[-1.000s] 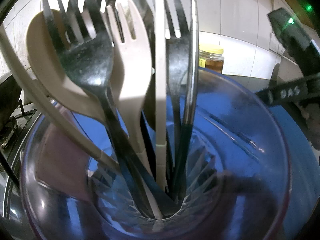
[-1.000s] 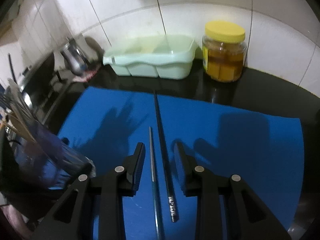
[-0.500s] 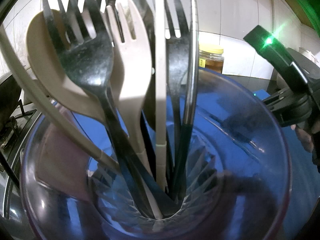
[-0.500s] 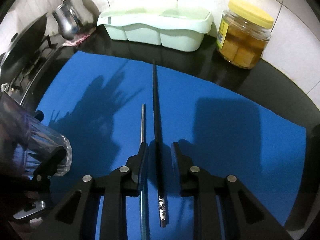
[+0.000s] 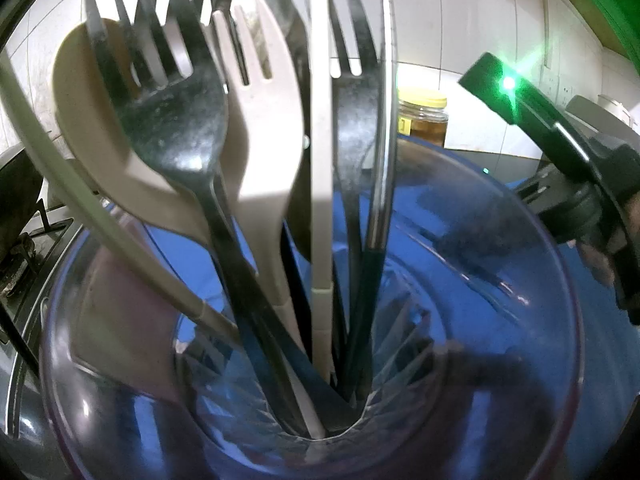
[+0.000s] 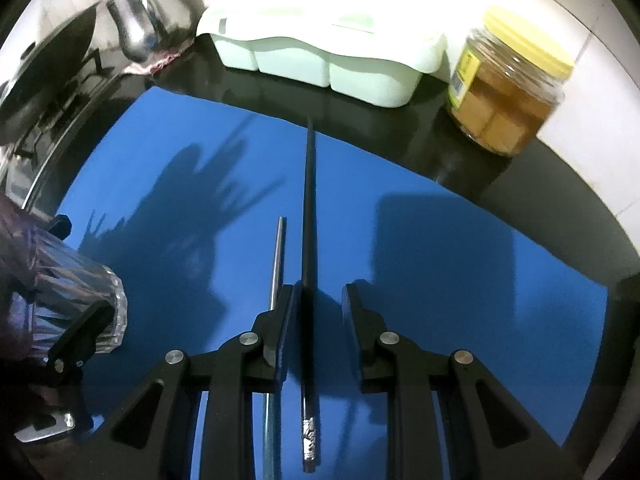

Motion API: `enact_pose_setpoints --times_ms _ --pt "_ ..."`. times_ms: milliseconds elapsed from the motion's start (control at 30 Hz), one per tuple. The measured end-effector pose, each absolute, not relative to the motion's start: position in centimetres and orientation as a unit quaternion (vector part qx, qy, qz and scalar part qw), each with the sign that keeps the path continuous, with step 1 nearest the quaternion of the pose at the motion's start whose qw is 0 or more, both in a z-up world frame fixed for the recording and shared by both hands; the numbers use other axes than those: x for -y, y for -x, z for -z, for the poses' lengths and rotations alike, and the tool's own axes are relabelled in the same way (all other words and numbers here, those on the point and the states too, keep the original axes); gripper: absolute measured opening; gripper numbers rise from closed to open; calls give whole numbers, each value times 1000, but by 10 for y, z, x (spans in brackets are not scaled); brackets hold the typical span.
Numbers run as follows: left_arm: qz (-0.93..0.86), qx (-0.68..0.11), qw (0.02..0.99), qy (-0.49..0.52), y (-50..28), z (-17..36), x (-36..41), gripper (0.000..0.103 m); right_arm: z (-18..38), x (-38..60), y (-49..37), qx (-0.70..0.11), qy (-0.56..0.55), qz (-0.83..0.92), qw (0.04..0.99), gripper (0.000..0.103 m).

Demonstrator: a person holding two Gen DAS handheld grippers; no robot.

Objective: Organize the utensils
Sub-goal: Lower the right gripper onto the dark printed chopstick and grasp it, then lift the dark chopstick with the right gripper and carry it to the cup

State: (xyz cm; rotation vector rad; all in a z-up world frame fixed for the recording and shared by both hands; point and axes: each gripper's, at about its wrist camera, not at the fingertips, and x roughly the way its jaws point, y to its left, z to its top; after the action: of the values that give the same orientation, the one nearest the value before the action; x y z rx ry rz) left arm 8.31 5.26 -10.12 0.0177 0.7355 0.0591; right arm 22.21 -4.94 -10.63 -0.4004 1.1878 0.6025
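While the left gripper [image 6: 76, 344] clamps the glass tumbler [image 6: 68, 300] of forks [image 5: 176, 128] at nine o'clock, the right gripper [image 6: 318, 304] hangs over the blue mat [image 6: 460, 264], jaws parted and just narrowed around the black chopstick [image 6: 309, 216]. A steel chopstick [image 6: 278, 256] crowds its left finger. Mint tray [image 6: 328, 60] at twelve, jar [image 6: 508, 84] at two.

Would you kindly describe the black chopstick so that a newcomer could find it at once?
Start at the blue mat on the dark counter. Two thin sticks lie side by side near its middle. The black chopstick is the longer one, with a silver patterned end, right of the shorter steel stick.
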Motion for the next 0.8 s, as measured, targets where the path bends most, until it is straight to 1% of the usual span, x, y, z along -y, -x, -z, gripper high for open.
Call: enact_pose_setpoints --times_ms 267,367,400,433,467,567,800 --pt "-29 -359 933 -9 -83 101 -53 80 106 31 -238 -587 228 -289 721 23" --pt "-29 -359 933 -9 -83 101 -53 80 106 24 -244 -603 242 -294 701 19" --pt "-29 -359 933 -9 -83 102 -53 80 106 22 -246 -607 245 -295 696 16" --pt "-29 -359 933 -9 -83 102 -53 80 106 19 -247 -609 248 -294 694 9" --pt "-29 -359 933 -9 -83 102 -53 80 106 18 -249 -613 247 -293 691 9" --pt "-29 -359 933 -9 -83 102 -53 80 106 18 -252 -616 234 -291 693 8" --pt "-29 -359 933 -9 -83 101 -53 80 98 49 -249 -600 134 -294 732 8"
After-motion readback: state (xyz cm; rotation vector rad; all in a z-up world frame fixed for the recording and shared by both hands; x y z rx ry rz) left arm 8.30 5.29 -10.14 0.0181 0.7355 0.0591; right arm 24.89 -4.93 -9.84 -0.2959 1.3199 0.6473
